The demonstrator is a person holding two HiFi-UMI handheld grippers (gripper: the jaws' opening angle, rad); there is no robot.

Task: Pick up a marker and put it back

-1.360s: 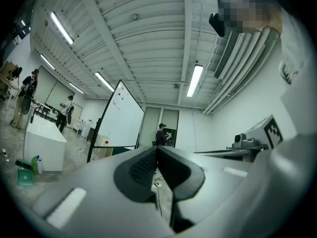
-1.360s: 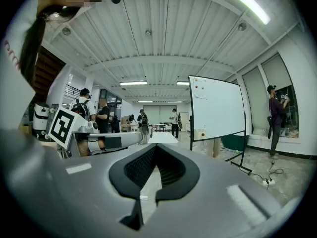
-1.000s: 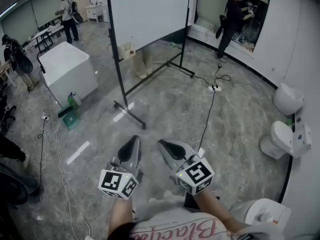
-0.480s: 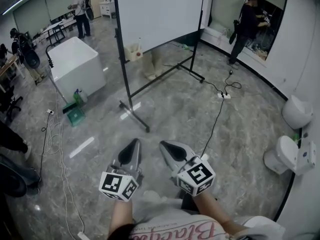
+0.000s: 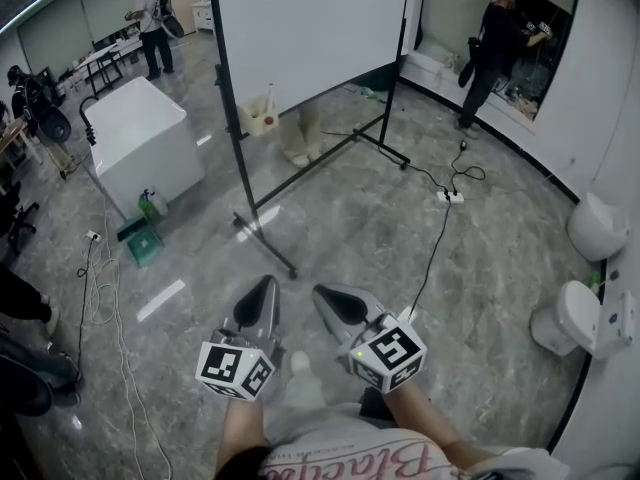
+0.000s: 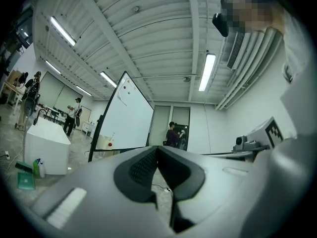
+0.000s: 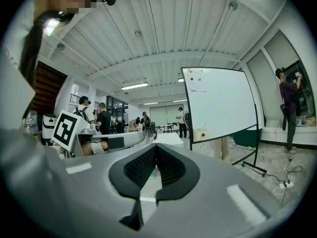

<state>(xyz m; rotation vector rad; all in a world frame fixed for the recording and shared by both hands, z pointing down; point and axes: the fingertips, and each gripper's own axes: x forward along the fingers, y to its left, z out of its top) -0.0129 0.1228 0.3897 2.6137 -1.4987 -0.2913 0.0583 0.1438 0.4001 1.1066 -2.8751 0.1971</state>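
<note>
Grey marble floor (image 5: 340, 218) (head view): both grippers are held low over it, side by side, close to the person's body.
Left gripper (image 5: 264, 290): points ahead toward the board's stand and carries nothing.
Right gripper (image 5: 328, 298): just beside the left one, angled slightly inward, also carrying nothing.
Whiteboard (image 5: 300, 18): upright on a black frame, well apart from both grippers.
Marker (image 5: 269, 94): a thin upright stick (too small to be sure of) in a beige box (image 5: 260, 118) at the board's lower edge, far from either gripper.
Left gripper view, fingers (image 6: 141, 166): clenched tip to tip with nothing between them. The board stands beyond, to the left.
Right gripper view, fingers (image 7: 141, 168): clenched together with nothing between them. The board stands to the right, with a red dot near its lower edge.
</note>
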